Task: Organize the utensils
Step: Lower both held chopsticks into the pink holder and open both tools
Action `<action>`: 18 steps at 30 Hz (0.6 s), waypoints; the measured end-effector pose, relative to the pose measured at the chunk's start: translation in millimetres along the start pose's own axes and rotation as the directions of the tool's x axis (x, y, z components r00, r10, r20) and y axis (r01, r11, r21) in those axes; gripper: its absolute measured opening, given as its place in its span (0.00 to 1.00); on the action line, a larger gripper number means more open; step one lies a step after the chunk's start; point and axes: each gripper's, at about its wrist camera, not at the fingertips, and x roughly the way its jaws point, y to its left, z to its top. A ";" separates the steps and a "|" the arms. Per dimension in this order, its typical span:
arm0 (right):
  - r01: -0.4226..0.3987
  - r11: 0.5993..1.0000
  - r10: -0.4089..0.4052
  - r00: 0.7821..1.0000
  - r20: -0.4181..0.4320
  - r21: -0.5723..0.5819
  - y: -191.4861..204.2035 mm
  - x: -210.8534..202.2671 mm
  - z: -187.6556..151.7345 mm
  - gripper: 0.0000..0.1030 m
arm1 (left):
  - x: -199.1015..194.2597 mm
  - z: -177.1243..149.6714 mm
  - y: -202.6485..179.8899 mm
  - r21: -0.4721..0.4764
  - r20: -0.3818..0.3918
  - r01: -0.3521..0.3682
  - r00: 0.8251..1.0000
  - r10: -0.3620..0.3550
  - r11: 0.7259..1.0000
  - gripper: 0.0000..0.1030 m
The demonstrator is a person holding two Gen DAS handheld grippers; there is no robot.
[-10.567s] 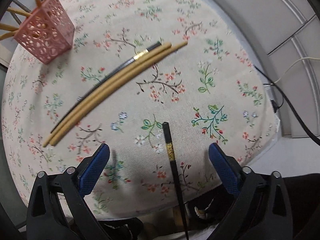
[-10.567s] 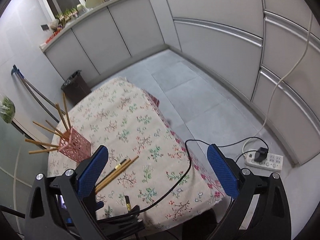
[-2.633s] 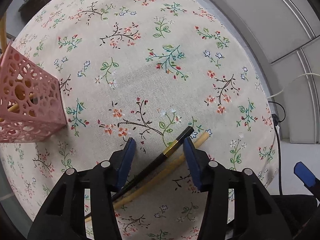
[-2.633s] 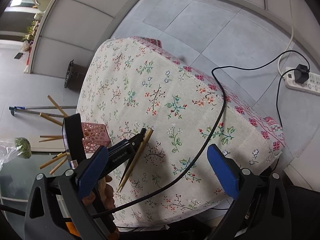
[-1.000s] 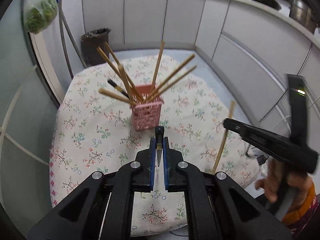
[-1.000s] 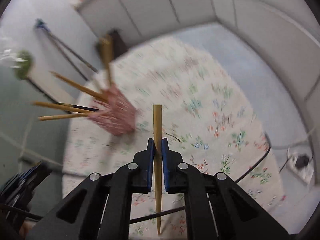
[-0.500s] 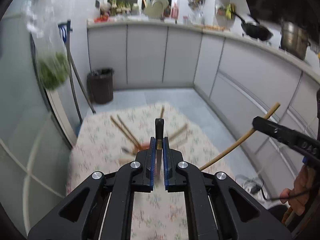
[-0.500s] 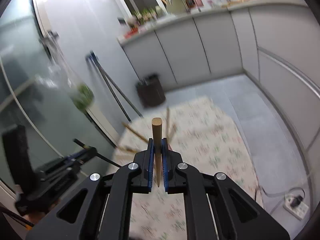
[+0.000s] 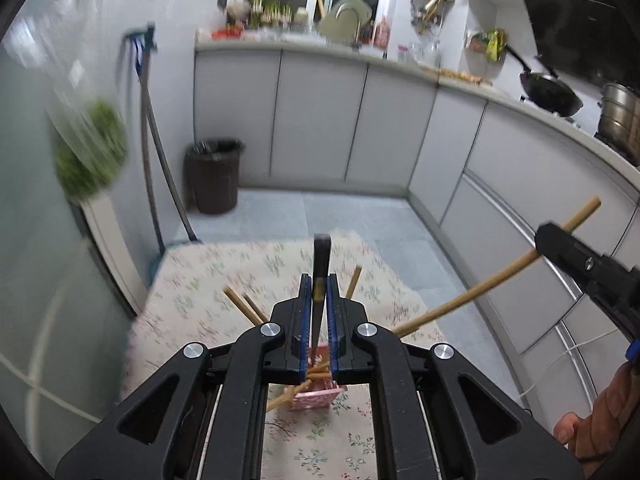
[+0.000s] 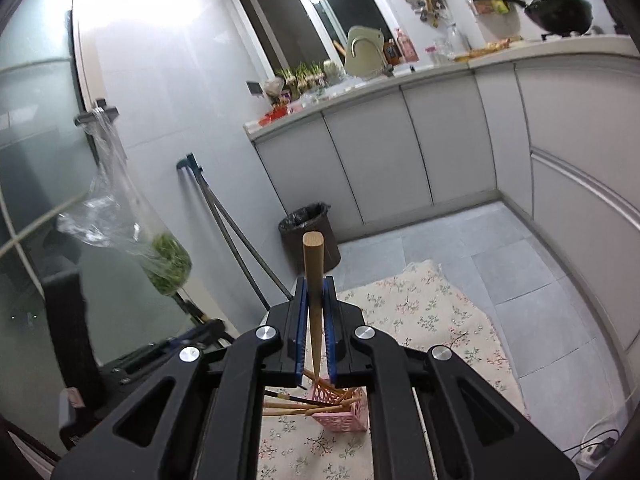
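My left gripper [image 9: 318, 292] is shut on a black chopstick [image 9: 321, 264] with a gold band, held upright above the pink perforated holder [image 9: 316, 398]. My right gripper [image 10: 315, 296] is shut on a wooden chopstick [image 10: 313, 264], held upright with its lower tip over the pink holder [image 10: 344, 410]. In the left wrist view the right gripper [image 9: 576, 264] comes in from the right with the wooden chopstick [image 9: 480, 288] slanting down toward the holder. Several wooden chopsticks [image 10: 320, 400] stand splayed in the holder.
The holder stands on a table with a floral cloth [image 10: 420, 320]. A dark bin [image 9: 212, 176] stands by grey cabinets [image 9: 320, 120]. A bag of greens [image 10: 164, 256] hangs at the left beside a mop handle [image 10: 236, 236]. A power strip [image 10: 596, 450] lies on the floor.
Both grippers have dropped closer over the holder, chopsticks still gripped. The wooden chopstick's lower end now reaches in among the sticks in the holder.
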 end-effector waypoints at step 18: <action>0.036 0.999 -0.038 0.994 -0.103 -0.024 3.0 66.7 -23.5 0.08 | -0.3 -2.6 43.1 -0.137 -0.002 -0.053 0.999 0.053 0.989 0.34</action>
